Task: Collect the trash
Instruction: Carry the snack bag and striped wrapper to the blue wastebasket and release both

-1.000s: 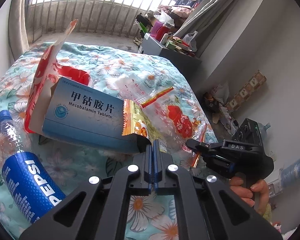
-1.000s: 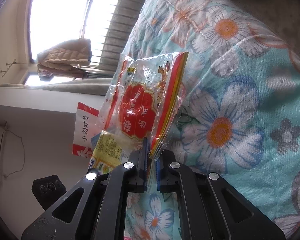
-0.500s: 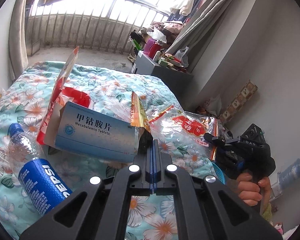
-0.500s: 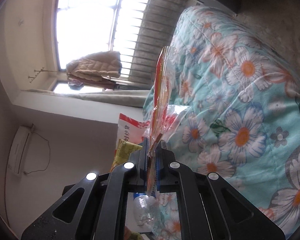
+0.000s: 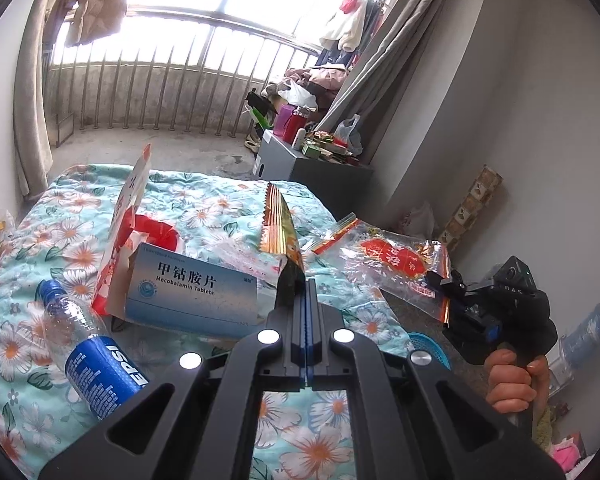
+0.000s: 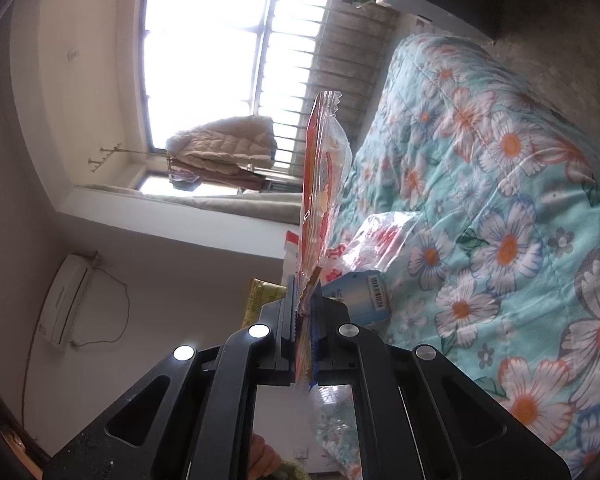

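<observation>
My left gripper (image 5: pixel 305 286) is shut on a gold snack wrapper (image 5: pixel 278 222) and holds it edge-on above the floral bed (image 5: pixel 204 204). My right gripper (image 6: pixel 303 286) is shut on a clear plastic bag with red print (image 6: pixel 320 184); the bag also shows in the left wrist view (image 5: pixel 388 260), lifted off the bed's right edge, with the right gripper (image 5: pixel 446 282) beside it. On the bed lie a blue medicine box (image 5: pixel 192 292), a Pepsi bottle (image 5: pixel 88 352), a red-and-white bag (image 5: pixel 126 220) and a crumpled clear wrapper (image 6: pixel 376 240).
A blue basket (image 5: pixel 428 350) sits on the floor past the bed's right edge, below the right gripper. A grey cabinet (image 5: pixel 312 172) with clutter stands beyond the bed's far corner. A balcony railing (image 5: pixel 172 96) is behind the bed.
Both grippers have risen off the bed with their loads. The gold wrapper now stands edge-on above the box, and the clear bag has swung out past the bed's right edge.
</observation>
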A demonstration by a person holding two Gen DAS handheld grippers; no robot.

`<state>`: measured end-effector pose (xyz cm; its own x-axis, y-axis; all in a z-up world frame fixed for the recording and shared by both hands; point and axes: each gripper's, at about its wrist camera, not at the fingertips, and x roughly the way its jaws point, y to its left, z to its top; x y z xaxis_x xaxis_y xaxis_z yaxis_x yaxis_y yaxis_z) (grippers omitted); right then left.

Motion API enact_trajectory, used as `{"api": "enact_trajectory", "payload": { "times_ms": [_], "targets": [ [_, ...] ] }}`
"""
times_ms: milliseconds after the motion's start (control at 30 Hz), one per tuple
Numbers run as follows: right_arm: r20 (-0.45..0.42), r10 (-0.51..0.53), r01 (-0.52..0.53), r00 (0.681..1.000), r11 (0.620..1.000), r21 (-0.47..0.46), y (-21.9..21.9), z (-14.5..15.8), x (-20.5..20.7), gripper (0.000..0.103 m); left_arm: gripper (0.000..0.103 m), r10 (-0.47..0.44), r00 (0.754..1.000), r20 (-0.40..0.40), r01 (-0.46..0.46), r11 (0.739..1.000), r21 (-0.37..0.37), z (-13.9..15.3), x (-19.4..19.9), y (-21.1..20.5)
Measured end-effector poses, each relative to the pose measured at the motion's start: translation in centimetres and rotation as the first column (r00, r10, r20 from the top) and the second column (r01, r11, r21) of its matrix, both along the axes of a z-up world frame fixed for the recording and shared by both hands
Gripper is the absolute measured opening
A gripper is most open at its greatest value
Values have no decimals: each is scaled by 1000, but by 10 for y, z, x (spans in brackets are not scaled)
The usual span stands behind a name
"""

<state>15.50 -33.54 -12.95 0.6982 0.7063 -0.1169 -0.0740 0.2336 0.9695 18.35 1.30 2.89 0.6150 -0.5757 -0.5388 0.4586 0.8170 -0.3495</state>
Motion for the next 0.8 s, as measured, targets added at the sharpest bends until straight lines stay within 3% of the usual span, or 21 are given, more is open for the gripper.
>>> {"api": "enact_trajectory", "payload": {
  "times_ms": [333,800],
  "targets": [
    [67,-44,43,997,999,15,-15,15,-29,4,0,-30,998,52,30,1000,-2,18,-17,-12],
    [90,-135,132,987,990,39,-53,20,-64,4,0,-130,987,97,129,991,21,34,-32,-60]
  ]
}}
